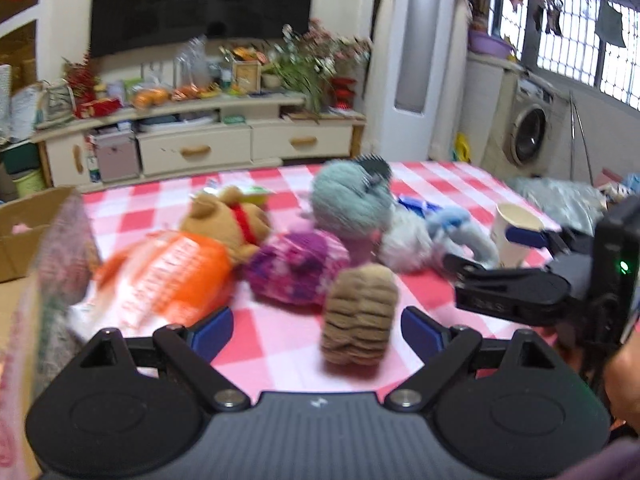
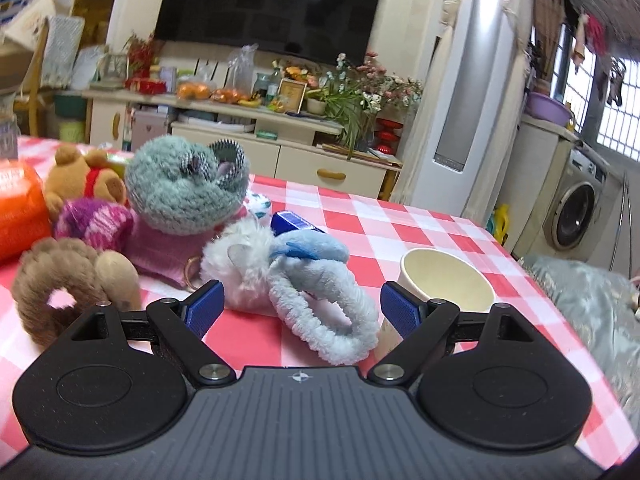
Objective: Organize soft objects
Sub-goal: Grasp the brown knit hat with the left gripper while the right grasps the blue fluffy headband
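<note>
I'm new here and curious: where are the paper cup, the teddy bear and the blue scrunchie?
paper cup (image 2: 442, 280), right wrist view, inner wall.
teddy bear (image 1: 224, 220), left wrist view, head.
blue scrunchie (image 2: 320, 328), right wrist view, fluffy loop.

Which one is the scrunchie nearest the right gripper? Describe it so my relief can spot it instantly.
On the red-and-white checked tablecloth, look left of the paper cup. The pale blue fluffy scrunchie lies there, leaning against a white furry scrunchie. It is the only open blue loop; the brown fuzzy scrunchie sits far left.

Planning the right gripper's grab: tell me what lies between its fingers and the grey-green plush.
In the right wrist view, the blue fluffy scrunchie and a white fluffy toy lie between the open right gripper and the grey-green plush.
</note>
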Demonstrator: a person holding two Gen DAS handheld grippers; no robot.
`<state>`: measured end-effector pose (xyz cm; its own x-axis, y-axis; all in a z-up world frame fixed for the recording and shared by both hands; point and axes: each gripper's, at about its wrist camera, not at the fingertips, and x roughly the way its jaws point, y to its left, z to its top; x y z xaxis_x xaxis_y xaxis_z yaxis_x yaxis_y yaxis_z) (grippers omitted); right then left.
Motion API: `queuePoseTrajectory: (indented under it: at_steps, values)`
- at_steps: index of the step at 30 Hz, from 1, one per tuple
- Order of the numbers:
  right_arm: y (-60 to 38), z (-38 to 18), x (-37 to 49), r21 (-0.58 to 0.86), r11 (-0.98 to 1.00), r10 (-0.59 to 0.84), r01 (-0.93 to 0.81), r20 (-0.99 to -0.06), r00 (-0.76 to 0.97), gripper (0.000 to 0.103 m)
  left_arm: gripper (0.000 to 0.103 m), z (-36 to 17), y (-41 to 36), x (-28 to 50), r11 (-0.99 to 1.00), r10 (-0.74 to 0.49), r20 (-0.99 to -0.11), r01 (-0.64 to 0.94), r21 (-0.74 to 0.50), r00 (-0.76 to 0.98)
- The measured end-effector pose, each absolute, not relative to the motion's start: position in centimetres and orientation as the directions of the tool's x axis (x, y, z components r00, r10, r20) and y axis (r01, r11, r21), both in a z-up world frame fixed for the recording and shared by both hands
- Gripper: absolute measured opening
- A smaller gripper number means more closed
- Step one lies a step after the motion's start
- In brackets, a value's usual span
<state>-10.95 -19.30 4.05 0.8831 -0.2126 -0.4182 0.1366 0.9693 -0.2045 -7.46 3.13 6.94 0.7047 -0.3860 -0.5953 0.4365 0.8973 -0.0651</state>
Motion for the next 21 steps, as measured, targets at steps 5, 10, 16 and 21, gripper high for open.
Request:
queuePoseTrajectory:
  at_steps: [5,10,16,21]
  values:
    - [-19.7,3.6,-9.5,-0.231,0.967,-0.208,0.112,-0.448,0.87,0.103,0.09,5.8,0.6,-6.4,0.878,-0.401,-0.643,0.474,-0.067,0.653]
    - [-20.0,3.4,-8.8,-0.253,0.964,-0.198,0.087,-0.459,0.866,0.103,0.087,4.8,-1.1,-5.4,0.874,-0.391,-0.673,0.483,-0.057,0.628]
    - [-20.5,3.2,-8.4,-0.246,0.968,-0.173,0.055,-0.487,0.856,0.103,0.076,4.1,-2.0,-4.2,0.883,-0.368,-0.696,0.467,-0.053,0.616]
    - [-20.3,3.2,-8.3,-0.25,0.967,-0.169,0.049,-0.487,0.857,0.103,0.06,3.5,-2.2,-3.4,0.888,-0.351,-0.719,0.456,-0.054,0.6]
